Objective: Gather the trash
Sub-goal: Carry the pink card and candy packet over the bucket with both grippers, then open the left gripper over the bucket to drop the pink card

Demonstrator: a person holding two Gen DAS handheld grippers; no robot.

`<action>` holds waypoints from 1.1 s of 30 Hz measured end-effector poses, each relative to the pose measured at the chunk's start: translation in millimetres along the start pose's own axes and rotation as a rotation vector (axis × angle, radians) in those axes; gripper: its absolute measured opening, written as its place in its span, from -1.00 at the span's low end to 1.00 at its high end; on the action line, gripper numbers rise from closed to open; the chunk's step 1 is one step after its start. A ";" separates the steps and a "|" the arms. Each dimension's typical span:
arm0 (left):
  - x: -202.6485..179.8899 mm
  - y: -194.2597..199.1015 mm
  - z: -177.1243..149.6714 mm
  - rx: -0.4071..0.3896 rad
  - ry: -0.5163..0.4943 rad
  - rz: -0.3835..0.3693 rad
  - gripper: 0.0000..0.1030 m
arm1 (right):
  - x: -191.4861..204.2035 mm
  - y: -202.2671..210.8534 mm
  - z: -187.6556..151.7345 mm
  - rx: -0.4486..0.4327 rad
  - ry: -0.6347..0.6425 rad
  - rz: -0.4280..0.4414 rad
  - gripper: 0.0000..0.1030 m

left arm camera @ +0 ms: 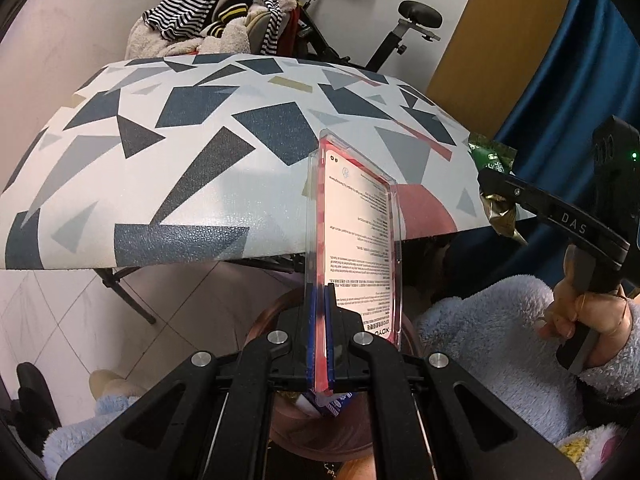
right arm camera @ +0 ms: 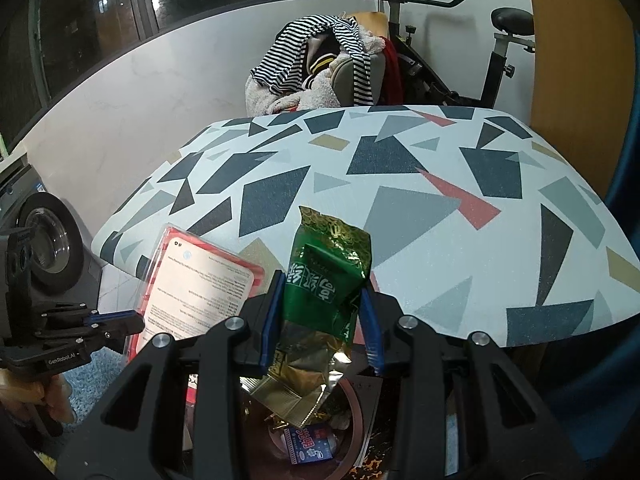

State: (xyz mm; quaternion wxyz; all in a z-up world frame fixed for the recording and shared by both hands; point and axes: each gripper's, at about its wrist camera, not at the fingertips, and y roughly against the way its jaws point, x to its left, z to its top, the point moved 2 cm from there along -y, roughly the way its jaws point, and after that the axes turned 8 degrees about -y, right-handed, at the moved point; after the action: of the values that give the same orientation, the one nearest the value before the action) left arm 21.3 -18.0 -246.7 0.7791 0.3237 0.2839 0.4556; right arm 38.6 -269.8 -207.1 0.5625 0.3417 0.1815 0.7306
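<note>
**A:** Left gripper is clamped tight on the clear plastic package, right gripper is pinching the green tea packet. Both hang over the brown bin, just off the table edge. Drop now?

**B:** I'd lower first, then open one side at a time so nothing bounces off the rim.

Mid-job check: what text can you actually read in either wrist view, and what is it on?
"DAS": right gripper, on its arm.
"GenRoboLAI", last letters unsure: left gripper, on its body.
"XOYO", upside down, cut off: clear plastic package.
Package fine print: too small.
Green foil packet: large characters, unreadable to me.
</note>
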 end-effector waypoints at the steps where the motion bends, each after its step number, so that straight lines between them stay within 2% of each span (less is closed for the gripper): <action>1: -0.4 0.1 -0.5 0.000 -0.002 0.002 -0.92 | 0.1 0.0 0.0 0.000 -0.001 0.000 -0.27; 6: -2.0 -5.7 -1.2 0.024 -0.006 -0.013 -0.89 | 0.1 -1.6 -1.1 0.005 0.000 0.001 -0.27; 8: -4.4 -6.5 -0.4 0.024 -0.019 -0.020 -0.76 | 0.1 -2.8 -1.0 0.007 0.001 0.001 -0.27; 10: -6.3 -4.7 1.3 0.014 -0.030 -0.016 -0.29 | -0.4 -3.4 -1.3 0.009 0.001 0.001 -0.27; 14: -7.0 5.6 8.0 -0.028 -0.047 0.017 -0.10 | -0.7 -3.9 -1.6 0.010 0.000 0.000 -0.27; 16: -5.9 12.0 11.4 -0.052 -0.045 0.036 0.14 | -0.6 -3.8 -1.4 0.010 0.001 0.001 -0.27; 22: 0.2 38.3 21.9 -0.137 -0.027 0.096 0.66 | 0.8 -4.4 -6.0 0.025 0.009 0.008 -0.27; 26: 5.8 53.9 26.6 -0.192 0.009 0.096 0.79 | 5.7 -6.5 -12.2 0.045 0.024 0.019 -0.27; 33: 12.2 64.2 27.2 -0.210 0.027 0.154 0.87 | 19.6 -13.9 -25.9 0.095 0.069 0.040 -0.27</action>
State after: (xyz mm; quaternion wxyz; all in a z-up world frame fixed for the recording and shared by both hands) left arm 12.7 10.4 -182.4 0.7676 0.2548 0.2195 0.5456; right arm 27.5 -244.0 -228.5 0.5244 0.3460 0.2283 0.7438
